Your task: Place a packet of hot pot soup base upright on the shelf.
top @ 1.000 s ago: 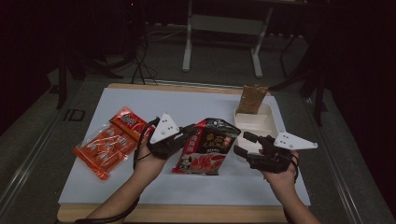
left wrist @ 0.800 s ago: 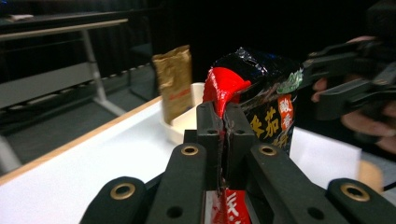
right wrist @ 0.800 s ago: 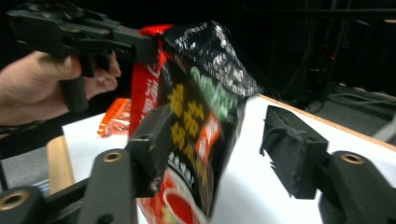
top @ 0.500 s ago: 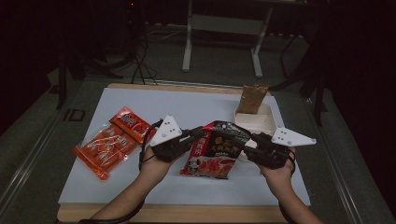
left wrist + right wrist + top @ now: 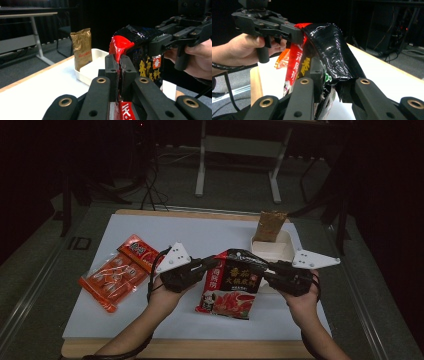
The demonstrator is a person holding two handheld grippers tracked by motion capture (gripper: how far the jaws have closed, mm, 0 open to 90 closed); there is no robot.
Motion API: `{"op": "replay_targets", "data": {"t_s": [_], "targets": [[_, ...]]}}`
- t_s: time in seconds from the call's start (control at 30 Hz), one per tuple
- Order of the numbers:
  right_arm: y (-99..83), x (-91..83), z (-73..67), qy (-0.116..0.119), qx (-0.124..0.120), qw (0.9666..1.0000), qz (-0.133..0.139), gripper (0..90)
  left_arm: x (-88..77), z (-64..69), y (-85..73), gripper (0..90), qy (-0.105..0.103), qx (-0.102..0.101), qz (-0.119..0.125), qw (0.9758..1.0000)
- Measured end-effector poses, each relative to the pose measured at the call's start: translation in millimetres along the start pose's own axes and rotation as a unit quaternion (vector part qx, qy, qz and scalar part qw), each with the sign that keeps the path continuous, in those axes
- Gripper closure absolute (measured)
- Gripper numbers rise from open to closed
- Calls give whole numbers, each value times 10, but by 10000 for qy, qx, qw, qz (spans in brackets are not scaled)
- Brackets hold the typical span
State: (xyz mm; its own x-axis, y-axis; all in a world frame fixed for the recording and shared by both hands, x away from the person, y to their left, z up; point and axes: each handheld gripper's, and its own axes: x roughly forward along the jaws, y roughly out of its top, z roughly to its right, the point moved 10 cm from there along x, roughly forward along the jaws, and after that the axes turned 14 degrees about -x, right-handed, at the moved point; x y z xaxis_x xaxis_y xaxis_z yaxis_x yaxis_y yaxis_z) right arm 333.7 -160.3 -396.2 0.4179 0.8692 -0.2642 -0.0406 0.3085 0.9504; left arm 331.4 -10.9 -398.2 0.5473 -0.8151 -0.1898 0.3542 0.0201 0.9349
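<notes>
A black and red seasoning bag [image 5: 232, 282] hangs above the white board, held up by its top edge between both grippers. My left gripper [image 5: 212, 263] is shut on the bag's top left corner; in the left gripper view the jaws [image 5: 119, 67] pinch the red edge of the bag [image 5: 140, 42]. My right gripper [image 5: 267, 270] grips the top right corner. Its jaws have just been closing, with the black film of the bag [image 5: 329, 42] between them [image 5: 332, 75]. The other hand's gripper [image 5: 294, 33] shows beyond.
A white tray [image 5: 272, 251] sits at the back right with a brown pouch [image 5: 270, 225] standing in it. Two orange-red packets [image 5: 112, 277] [image 5: 140, 251] lie at the left of the white board [image 5: 200, 237]. Dark floor and table legs lie beyond.
The right gripper came in to the bag's right corner and closed on it. The bag rose from lying on the board to hanging between both grippers.
</notes>
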Motion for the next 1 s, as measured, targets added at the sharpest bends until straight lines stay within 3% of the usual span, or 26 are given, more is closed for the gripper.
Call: {"op": "replay_targets", "data": {"t_s": [0.23,0.3,0.37,0.43,0.47,0.5,0.6,0.77,1.0], "targets": [[58,-35,2,79,-115,9999,-49,781,-2,-10,4,817,-241,-79,-80,9996],[89,-54,5,93,-150,9998,-10,782,2,-16,13,719,-208,50,0,9998],[158,-95,20,75,-194,9997,81,782,-12,-41,12,514,12,207,36,9998],[158,-95,20,75,-194,9997,81,782,-25,-38,19,468,-34,176,69,9998],[177,-109,24,74,-204,9997,98,782,-71,-66,39,468,-69,-39,119,9999],[247,-163,58,55,-261,9995,171,782,-91,-74,52,339,-91,-126,176,9997],[306,-213,131,-1,-296,9993,206,782,-157,-85,61,218,-131,-145,249,9995],[389,-304,292,-181,-342,9989,259,780,-226,-133,-40,46,22,-104,85,9999],[496,-456,578,-536,-367,9970,412,780,-335,-294,-244,19,229,-365,-43,9991]]}}
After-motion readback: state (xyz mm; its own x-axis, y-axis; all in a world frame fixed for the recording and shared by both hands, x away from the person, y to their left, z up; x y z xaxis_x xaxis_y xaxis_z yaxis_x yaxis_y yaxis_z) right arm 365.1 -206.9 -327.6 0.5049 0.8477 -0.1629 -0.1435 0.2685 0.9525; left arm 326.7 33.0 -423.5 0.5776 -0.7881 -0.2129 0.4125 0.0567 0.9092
